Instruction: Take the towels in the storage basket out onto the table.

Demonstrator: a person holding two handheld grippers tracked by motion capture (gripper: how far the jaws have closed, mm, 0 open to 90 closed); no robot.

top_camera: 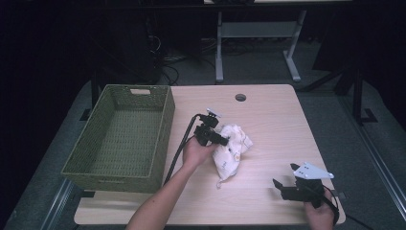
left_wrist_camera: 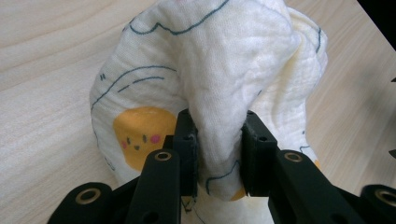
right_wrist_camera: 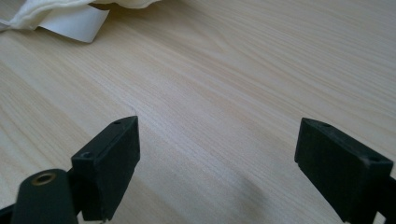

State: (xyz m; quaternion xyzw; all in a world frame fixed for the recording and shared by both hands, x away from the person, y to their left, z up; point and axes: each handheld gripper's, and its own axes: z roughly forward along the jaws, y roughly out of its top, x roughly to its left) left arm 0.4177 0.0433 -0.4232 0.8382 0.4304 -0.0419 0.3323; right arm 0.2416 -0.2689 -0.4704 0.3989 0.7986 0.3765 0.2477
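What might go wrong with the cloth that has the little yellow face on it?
1. The left tongs pinch just one bunched fold of the cloth, so it might slip free if lifted.
2. Most of the cloth lies loose on the table; it could drag, or catch on the rim of the green basket if carried that way.
3. The right tongs stand open and apart, so nothing steadies the dangling part.
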